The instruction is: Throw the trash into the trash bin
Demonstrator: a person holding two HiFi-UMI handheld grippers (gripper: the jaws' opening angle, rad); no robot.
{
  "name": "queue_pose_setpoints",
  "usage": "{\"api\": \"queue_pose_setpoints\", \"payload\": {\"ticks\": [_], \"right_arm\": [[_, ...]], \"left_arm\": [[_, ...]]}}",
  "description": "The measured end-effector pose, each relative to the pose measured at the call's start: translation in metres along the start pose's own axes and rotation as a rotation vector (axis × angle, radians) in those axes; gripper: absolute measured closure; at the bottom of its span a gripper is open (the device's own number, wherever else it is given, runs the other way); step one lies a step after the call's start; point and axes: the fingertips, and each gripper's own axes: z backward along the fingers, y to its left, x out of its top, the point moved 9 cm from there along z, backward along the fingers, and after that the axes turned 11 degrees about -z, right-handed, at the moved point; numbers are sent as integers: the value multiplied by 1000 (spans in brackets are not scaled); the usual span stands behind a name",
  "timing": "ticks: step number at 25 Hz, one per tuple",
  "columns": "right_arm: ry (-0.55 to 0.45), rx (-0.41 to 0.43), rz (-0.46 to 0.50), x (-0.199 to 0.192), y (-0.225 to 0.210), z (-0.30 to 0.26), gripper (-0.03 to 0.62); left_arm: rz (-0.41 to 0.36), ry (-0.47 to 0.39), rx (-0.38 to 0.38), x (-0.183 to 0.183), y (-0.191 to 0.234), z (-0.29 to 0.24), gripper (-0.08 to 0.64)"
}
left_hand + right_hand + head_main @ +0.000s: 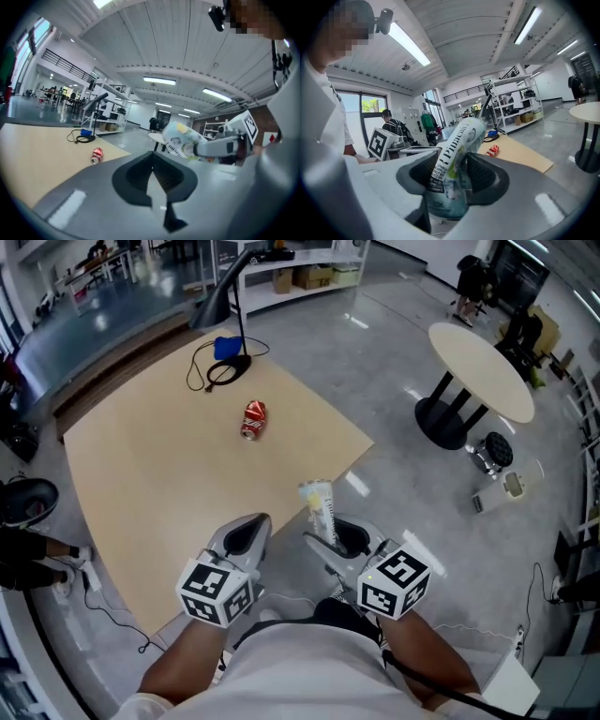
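My right gripper is shut on a dented pale green drink can, which stands upright between its dark pads. The right gripper view shows that can filling the jaws. It hangs just off the near right edge of the tan table. My left gripper hovers beside it over the table's near corner, shut and holding nothing; its jaws meet in a line. A crushed red can lies on its side mid-table, also visible as a red can in the left gripper view.
A blue object with a coiled black cable and a black lamp stand sit at the table's far end. A round white table stands on the grey floor at right. Shelving lines the back. A person's shoe is at left.
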Motion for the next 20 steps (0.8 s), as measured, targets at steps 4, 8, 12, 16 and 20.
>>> {"api": "queue_pose_setpoints", "payload": {"ticks": [4,8,12,16,20], "right_arm": [[-42,-80,-11,3,-19,29,397],[-81,-151,-27,8,-48,61,397],[-104,-199,-49,22,-79,89,397],[-126,-240,-66,31,-107,111,397],[-156,-281,-77,35,-139,139,397]], "left_arm": [[-31,1,-83,10,-18,-34,554],[-53,10,-148,17,-38,-73,554],[-67,19,-203,33,-58,-115,554],[-90,33,-252,45,-74,-157,554],[-124,43,-295,53,-95,-198,554]]}}
